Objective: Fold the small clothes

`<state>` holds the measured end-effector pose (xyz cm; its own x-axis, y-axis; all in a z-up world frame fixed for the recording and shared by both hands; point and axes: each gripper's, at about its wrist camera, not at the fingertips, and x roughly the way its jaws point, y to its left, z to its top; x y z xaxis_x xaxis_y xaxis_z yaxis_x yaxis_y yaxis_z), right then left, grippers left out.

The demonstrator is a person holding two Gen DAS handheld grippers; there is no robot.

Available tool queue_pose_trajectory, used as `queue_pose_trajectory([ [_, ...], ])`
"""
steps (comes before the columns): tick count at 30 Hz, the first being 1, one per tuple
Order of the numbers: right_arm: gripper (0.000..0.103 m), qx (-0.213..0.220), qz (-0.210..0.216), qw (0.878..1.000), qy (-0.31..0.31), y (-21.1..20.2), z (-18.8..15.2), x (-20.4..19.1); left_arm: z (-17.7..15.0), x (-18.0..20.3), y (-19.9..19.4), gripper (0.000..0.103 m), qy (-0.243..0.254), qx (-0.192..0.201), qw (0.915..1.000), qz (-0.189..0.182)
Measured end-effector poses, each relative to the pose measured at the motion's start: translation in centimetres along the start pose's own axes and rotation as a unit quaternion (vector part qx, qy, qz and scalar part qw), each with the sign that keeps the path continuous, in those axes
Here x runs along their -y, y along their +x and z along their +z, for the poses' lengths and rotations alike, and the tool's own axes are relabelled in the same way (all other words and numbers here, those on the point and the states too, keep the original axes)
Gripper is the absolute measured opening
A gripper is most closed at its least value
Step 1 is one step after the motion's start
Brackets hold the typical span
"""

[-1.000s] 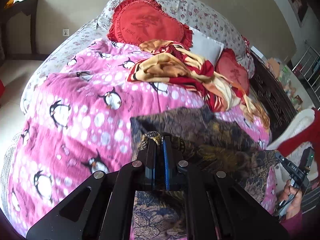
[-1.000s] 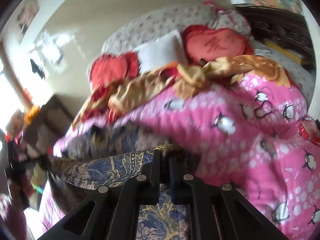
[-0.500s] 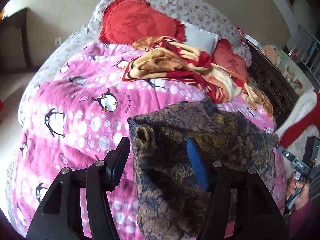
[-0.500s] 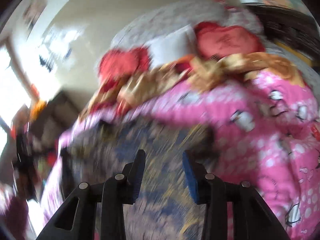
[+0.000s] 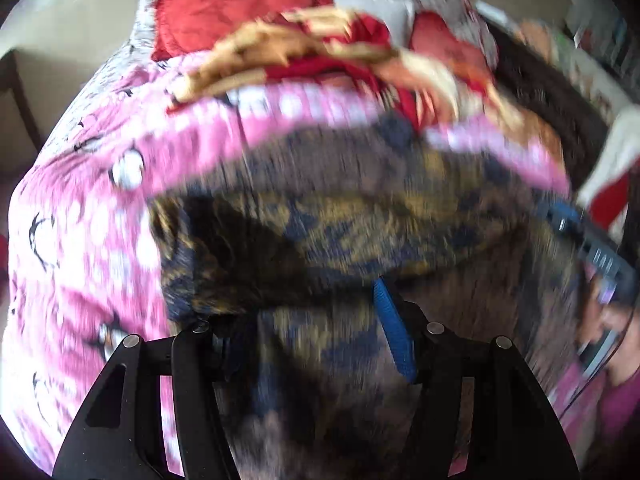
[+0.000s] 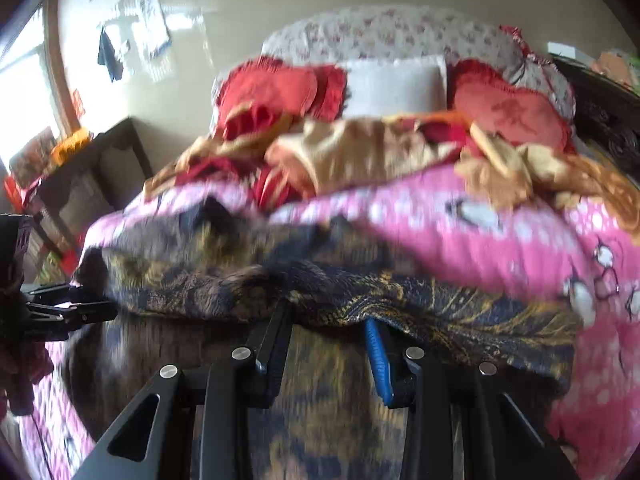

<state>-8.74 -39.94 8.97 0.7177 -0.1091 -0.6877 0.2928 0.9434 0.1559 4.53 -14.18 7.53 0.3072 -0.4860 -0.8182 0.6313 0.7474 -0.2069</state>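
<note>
Both the left gripper [image 5: 304,316] and right gripper [image 6: 326,326] are half-open and holding nothing, nosing under the folded edge of the dark navy-and-gold patterned cloth [image 5: 360,216] stretched sideways across mid-frame on the pink penguin blanket [image 5: 80,240].

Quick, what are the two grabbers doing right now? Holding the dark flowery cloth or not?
Left gripper: open, holding nothing; the dark patterned cloth lies loose between and ahead of its fingers.
Right gripper: open, not gripping; its fingertips reach under the cloth's folded edge.
</note>
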Motion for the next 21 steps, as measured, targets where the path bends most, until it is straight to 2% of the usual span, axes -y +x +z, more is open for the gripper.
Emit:
queue_pose_trajectory([
  [3,0.035,0.03,-0.001,0.999,0.034,0.8,2.2,0.9,2.8,-1.2,-0.4,0.058,-0.045,0.036,0.9982,-0.016],
  [5,0.036,0.026,-0.003,0.998,0.05,2.1,3.2,1.5,4.4,-1.9,-0.6,0.059,-0.069,0.058,0.9957,-0.022],
  [6,0.036,0.02,-0.014,0.998,0.054,2.9,3.6,1.9,5.1,-2.3,-0.7,0.059,-0.078,0.069,0.9945,-0.013],
  [9,0.036,0.01,-0.035,0.997,0.063,3.1,4.2,2.9,6.1,-3.6,-0.1,0.058,-0.106,0.062,0.9924,-0.01],
  [12,0.036,0.067,0.007,0.992,0.103,-1.0,3.9,4.2,5.7,-4.1,-0.9,0.058,-0.113,0.064,0.9911,-0.027],
  [13,0.036,0.073,0.038,0.991,0.105,-2.6,3.4,4.1,5.4,-4.0,-1.4,0.058,-0.106,0.07,0.9916,-0.025],
  [15,0.036,0.05,0.084,0.993,0.066,-3.9,2.2,2.7,4.5,-3.6,-2.3,0.059,-0.084,0.081,0.993,-0.02],
  [17,0.036,0.018,0.105,0.994,0.011,-4.2,0.6,0.8,3.4,-2.9,-3.2,0.059,-0.059,0.09,0.994,-0.018],
  [19,0.036,-0.032,0.095,0.994,-0.039,-2.8,-1.0,-1.0,2.3,-2.4,-3.9,0.058,-0.042,0.093,0.9944,-0.028],
  [21,0.036,-0.047,0.065,0.995,-0.063,-1.1,-1.6,-1.9,1.4,-2.0,-4.4,0.059,-0.029,0.097,0.9941,-0.041],
])
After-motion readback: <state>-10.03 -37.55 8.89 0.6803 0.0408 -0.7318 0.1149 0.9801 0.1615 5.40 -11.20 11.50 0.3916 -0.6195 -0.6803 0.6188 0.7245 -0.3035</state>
